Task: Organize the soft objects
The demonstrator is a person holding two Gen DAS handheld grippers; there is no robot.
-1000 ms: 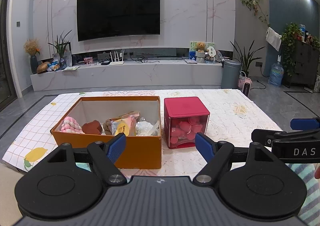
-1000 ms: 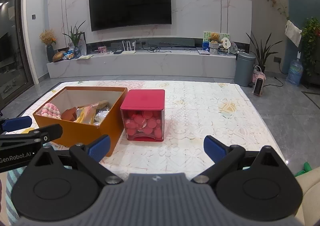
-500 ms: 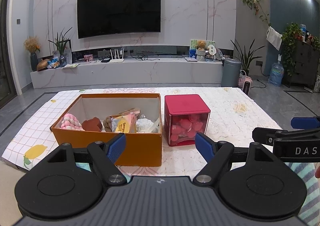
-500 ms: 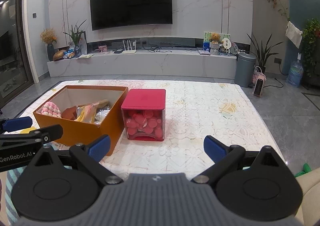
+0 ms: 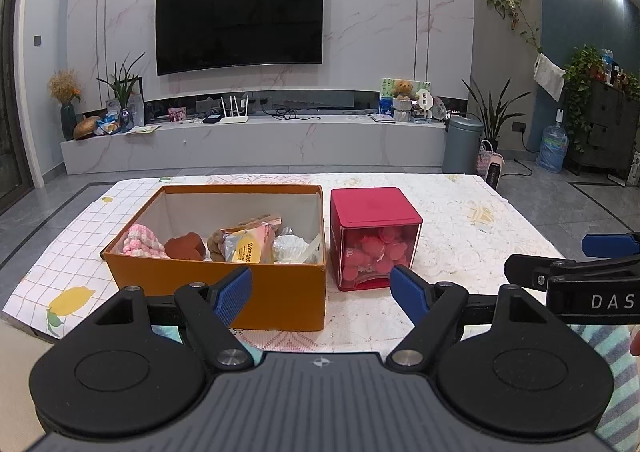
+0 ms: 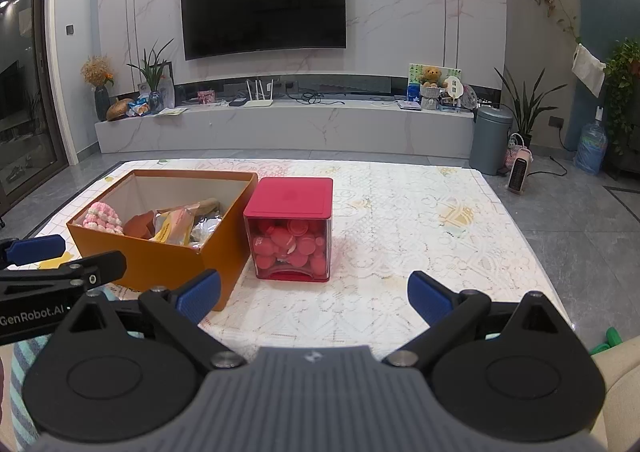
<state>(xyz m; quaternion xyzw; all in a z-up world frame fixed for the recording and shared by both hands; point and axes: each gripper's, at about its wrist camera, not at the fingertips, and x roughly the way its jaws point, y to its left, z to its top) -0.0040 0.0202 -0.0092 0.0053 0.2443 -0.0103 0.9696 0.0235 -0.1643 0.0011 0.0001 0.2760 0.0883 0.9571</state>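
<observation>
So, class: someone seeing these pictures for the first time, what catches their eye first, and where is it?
Probably the orange box on the table's left, open and holding soft items such as a pink knit piece. Touching or nearly touching its right side stands the red cube, lid on, full of pink pieces. Both open grippers, left and right, frame the foreground.

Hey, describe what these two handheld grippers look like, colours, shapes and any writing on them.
Both match: the left gripper and right gripper each have a grey ribbed body, two round black discs, angled black linkage arms with silver screws, and ridged blue fingertips. Seen from the side, the right gripper shows white letters "DAS"; the left one reads "GenRobot.AI". No cables show. A striped teal fabric shows beneath them.
</observation>
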